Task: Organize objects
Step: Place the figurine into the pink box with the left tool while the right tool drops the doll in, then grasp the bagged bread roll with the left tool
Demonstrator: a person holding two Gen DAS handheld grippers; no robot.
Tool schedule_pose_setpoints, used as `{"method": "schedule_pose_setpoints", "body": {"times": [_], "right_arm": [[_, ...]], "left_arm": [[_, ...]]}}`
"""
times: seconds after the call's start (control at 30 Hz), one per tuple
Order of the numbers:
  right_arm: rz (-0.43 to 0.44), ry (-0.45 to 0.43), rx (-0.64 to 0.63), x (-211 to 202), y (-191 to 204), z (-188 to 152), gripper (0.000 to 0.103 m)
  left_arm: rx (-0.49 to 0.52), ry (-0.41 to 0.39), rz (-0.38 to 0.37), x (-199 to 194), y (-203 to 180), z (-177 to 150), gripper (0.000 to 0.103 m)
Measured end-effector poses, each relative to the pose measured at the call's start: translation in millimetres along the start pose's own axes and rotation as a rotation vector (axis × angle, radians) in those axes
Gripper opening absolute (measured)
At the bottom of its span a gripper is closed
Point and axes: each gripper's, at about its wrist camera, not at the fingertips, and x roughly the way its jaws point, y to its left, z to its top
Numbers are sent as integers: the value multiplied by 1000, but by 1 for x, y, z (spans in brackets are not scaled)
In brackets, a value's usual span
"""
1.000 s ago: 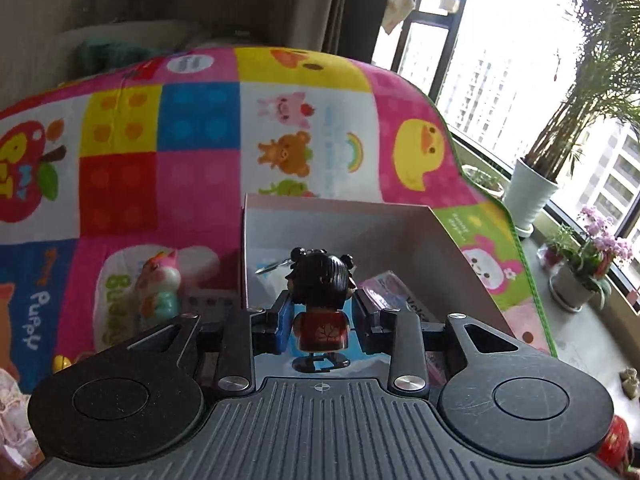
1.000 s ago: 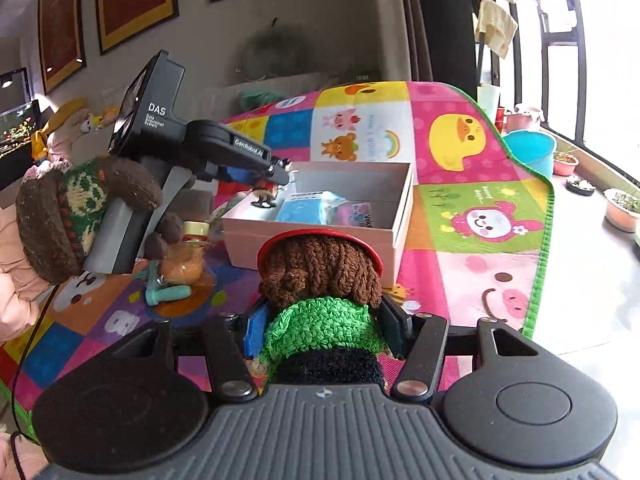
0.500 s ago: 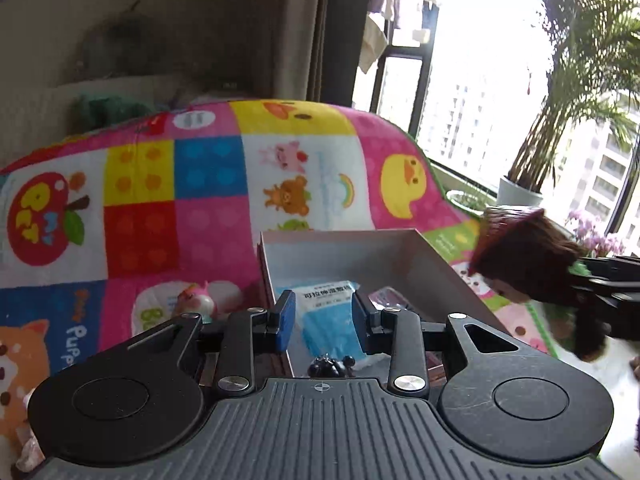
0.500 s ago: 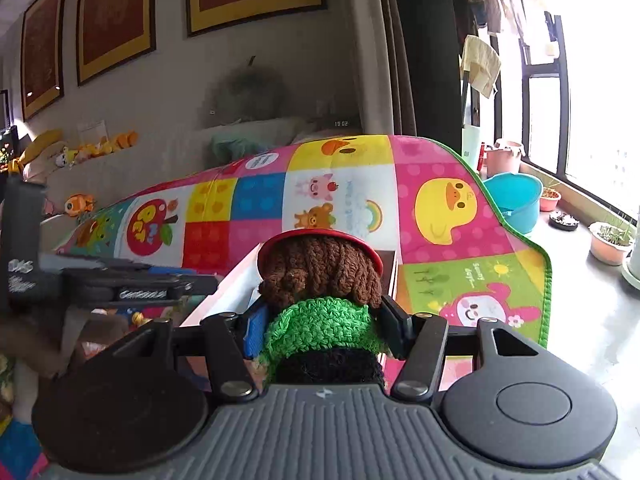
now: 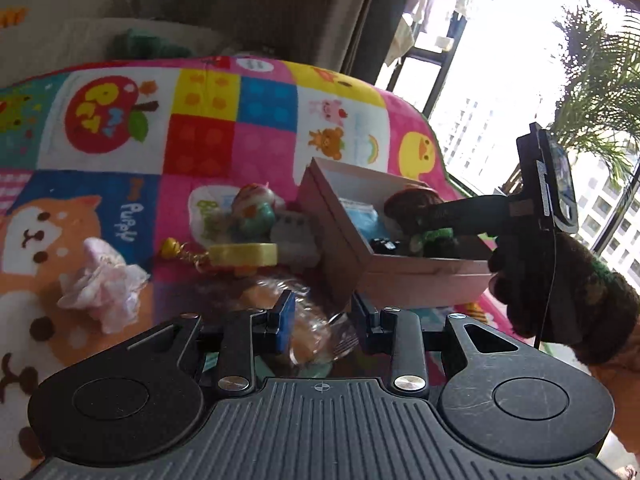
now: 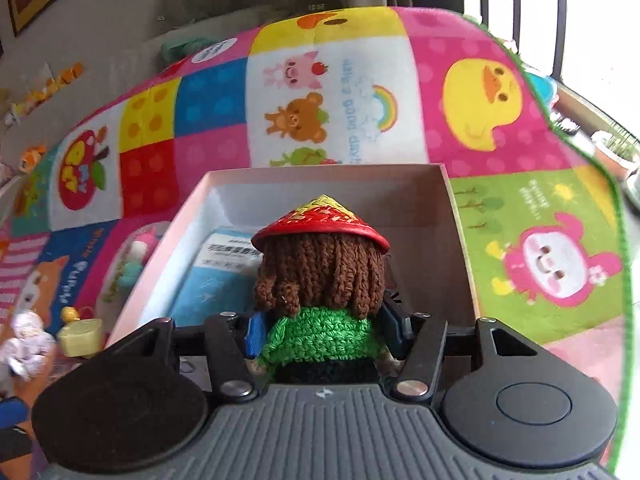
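Doll (image 6: pixel 320 300) between right gripper (image 6: pixel 324 330) fingers, seemingly clamped

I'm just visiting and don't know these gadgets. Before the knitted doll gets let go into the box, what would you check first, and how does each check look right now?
1. Right gripper firmly holds the crochet doll: ok, both fingers press its green body.
2. Doll is over the pink box, not the play mat: ok.
3. Landing spot free: cannot tell; a blue packet lies at the left, and the doll hides the floor beneath it.
4. Doll low enough to drop gently: cannot tell.
5. Left gripper out of the way: ok, open, outside the box above a clear wrapped item.
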Motion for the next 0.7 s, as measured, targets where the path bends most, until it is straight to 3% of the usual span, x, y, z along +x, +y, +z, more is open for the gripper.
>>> {"method": "schedule_pose_setpoints", "body": {"times": [0.07,0.2,0.3,0.4,0.47,0.57,0.7], "right_arm": [[-53,-8,-35,2,3,0,56],[72,26,2,-5,-4,-2,58],[50,-53,-24,-30,-3,-11,71],[24,-201,-70,-77,-2,-27,87],[30,-284,-102,-108,3,-44,103],[55,-327,-141,-137,10,-79,103],[83,-258,-207,-139,27,-135,103]], "left_arm": [[5,1,36,-2,5,-6,35],[8,13,70,-3,12,-15,35],[-1,21,79,-7,15,-19,35],[-12,19,85,-11,16,-21,35],[-40,17,85,-11,18,-21,35],[-76,5,95,-13,17,-22,35],[-30,31,94,-10,5,-25,35]]}}
